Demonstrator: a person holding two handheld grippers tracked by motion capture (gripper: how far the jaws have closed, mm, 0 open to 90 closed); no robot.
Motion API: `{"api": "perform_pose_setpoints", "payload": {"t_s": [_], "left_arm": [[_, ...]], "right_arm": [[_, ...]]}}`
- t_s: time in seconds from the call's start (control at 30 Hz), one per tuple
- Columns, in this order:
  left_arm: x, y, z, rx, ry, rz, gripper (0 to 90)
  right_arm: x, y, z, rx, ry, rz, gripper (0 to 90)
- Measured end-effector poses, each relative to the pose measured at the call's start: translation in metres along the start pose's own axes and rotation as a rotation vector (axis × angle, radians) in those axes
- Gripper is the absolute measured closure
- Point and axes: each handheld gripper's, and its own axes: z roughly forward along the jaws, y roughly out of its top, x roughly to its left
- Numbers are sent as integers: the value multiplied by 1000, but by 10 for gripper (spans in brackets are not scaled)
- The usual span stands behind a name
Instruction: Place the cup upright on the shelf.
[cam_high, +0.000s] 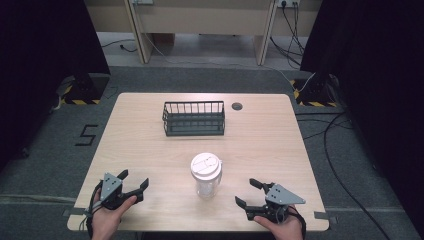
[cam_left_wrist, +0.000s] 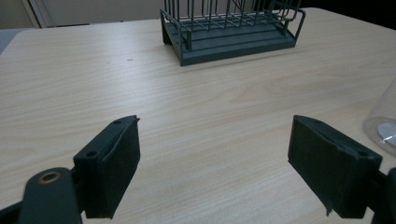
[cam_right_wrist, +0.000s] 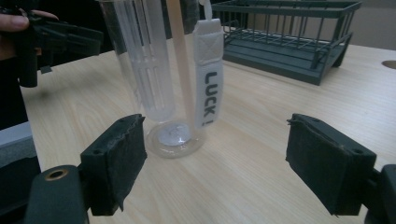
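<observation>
Plainly one bottle (cam_high: 205, 175), one rack (cam_high: 194, 118), two open grippers.

A clear bottle (cam_high: 205, 175) stands mid-table between the wide-open left gripper (cam_high: 134, 181) at eight o'clock and right gripper (cam_high: 247, 192) at four, the wire rack (cam_high: 194, 118) at twelve.

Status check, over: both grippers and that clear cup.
Left gripper open, empty. Right gripper open, empty. Clear plastic tumbler with white lid upright between them, untouched. Nothing in the way.

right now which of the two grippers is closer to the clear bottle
The right gripper looks slightly closer to the clear bottle, which stands just beyond its open jaws; the left gripper sits a bit farther off.
</observation>
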Motion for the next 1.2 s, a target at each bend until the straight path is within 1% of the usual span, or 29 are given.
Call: {"api": "perform_pose_setpoints", "payload": {"t_s": [0.03, 0.07, 0.17, 0.2, 0.23, 0.33, 0.43, 0.47, 0.5, 0.6, 0.87, 0.9, 0.97, 1.0, 1.07, 1.1, 1.2], "left_arm": [[0, 0, 0, 0, 0, 0, 165], [-1, -5, 1, 12, -10, 12, 165], [-2, -8, 1, 27, -24, 23, 164], [-2, -8, 1, 27, -24, 23, 164], [-2, -8, 1, 24, -24, 32, 164], [-3, -8, 0, 16, -21, 43, 164], [-3, -8, 0, 18, -23, 46, 163], [-3, -8, 0, 18, -23, 46, 164], [-4, -8, 0, 20, -21, 51, 164], [-4, -8, 0, 20, -19, 49, 163], [-4, -7, 0, 16, -17, 47, 163], [-4, -7, 0, 14, -17, 46, 163], [-4, -7, 0, 15, -15, 43, 163], [-4, -7, 0, 15, -15, 43, 163], [-4, -7, 1, 14, -17, 38, 163], [-4, -7, 1, 14, -19, 37, 163], [-5, -7, 1, 16, -22, 38, 167]], "right_arm": [[0, 1, 2, 4, 7, 1, 208], [1, 2, 5, 5, 15, -2, 210], [3, 5, 16, 14, 38, -9, 218], [3, 5, 16, 14, 38, -9, 218], [7, 6, 24, 22, 56, -12, 228], [12, 8, 31, 37, 66, -29, 249], [18, 9, 37, 41, 89, -37, 265], [18, 9, 37, 41, 89, -37, 265], [21, 11, 40, 34, 98, -38, 274], [24, 12, 43, 30, 113, -32, 278], [28, 14, 57, 47, 123, -37, 268], [29, 13, 63, 52, 122, -40, 260], [29, 13, 67, 58, 112, -51, 250], [29, 12, 69, 57, 113, -44, 245], [29, 13, 72, 60, 108, -45, 235], [30, 14, 78, 64, 105, -58, 214], [32, 14, 85, 75, 98, -68, 165]]}}
